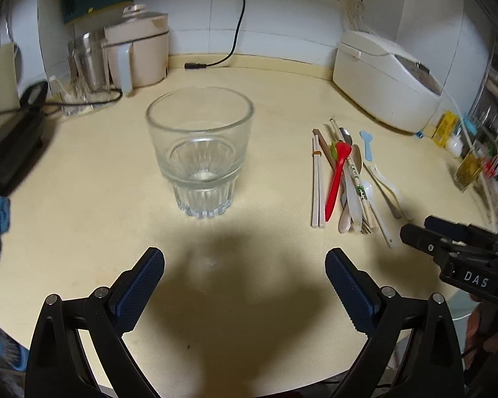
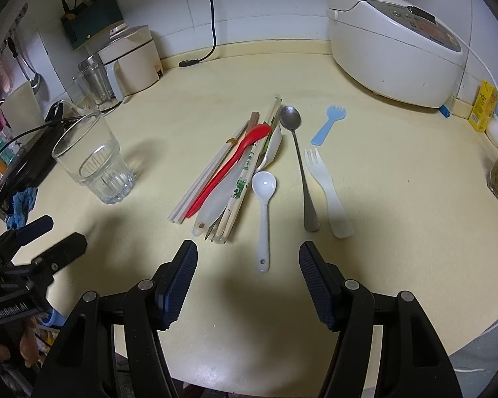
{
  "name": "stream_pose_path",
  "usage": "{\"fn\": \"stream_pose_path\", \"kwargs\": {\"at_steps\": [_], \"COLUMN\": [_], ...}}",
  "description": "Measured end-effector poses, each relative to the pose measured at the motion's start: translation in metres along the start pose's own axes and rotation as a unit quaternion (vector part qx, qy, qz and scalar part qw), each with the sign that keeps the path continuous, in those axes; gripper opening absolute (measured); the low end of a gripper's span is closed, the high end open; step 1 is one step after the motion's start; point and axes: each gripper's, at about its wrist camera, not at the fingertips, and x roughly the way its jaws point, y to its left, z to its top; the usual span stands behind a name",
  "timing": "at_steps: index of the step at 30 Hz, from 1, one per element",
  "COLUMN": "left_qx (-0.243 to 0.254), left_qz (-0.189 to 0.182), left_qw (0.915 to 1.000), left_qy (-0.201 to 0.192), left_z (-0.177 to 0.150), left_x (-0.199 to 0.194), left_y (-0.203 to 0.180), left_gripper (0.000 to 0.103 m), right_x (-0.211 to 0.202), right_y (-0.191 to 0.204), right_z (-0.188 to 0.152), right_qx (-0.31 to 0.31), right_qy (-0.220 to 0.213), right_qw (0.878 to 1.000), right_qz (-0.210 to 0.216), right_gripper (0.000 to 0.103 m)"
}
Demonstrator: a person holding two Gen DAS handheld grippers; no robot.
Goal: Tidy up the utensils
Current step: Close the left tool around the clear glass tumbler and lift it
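Our right gripper hangs with fingers spread and empty, the white spoon just ahead on the bench. We'd pinch its handle squarely, then carry it to the glass, which faces our left gripper, also spread.

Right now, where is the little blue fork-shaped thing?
In the right wrist view the small blue fork lies alone on the counter, right of the metal spoon and just in front of the white rice cooker.
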Motion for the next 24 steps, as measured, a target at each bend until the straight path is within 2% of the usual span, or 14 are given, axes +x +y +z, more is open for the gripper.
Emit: {"fn": "stream_pose_path", "kwargs": {"at_steps": [5, 9, 12, 15, 18, 21, 24], "left_qx": [-0.011, 0.024, 0.053, 0.085, 0.119, 0.140, 0.161], "left_qz": [-0.020, -0.032, -0.043, -0.074, -0.115, -0.126, -0.116], "left_qw": [0.9996, 0.9988, 0.9974, 0.9935, 0.9861, 0.9815, 0.9788], "left_qy": [-0.015, -0.028, -0.024, -0.013, -0.015, -0.034, -0.052], "left_z": [0.003, 0.005, 0.006, 0.013, 0.025, 0.036, 0.044], "left_x": [-0.007, -0.006, 0.004, 0.015, 0.024, 0.033, 0.043], "left_y": [0.019, 0.021, 0.027, 0.036, 0.048, 0.058, 0.061], "left_gripper": [0.099, 0.099, 0.099, 0.099, 0.099, 0.099, 0.099], "right_x": [-0.001, -0.002, -0.003, -0.002, -0.001, -0.001, 0.000], "right_y": [0.006, 0.011, 0.012, 0.011, 0.011, 0.009, 0.008], "right_z": [-0.003, -0.003, -0.004, -0.005, -0.006, -0.007, -0.008], "right_qx": [-0.006, -0.011, -0.011, -0.008, -0.006, -0.005, -0.003], "right_qy": [0.001, -0.003, -0.003, -0.003, 0.000, -0.001, 0.000], "right_qw": [1.000, 1.000, 1.000, 1.000, 1.000, 1.000, 1.000], "right_qz": [0.004, 0.006, 0.005, 0.004, 0.003, 0.001, 0.000], "right_gripper": [0.065, 0.065, 0.065, 0.065, 0.065, 0.065, 0.065]}}
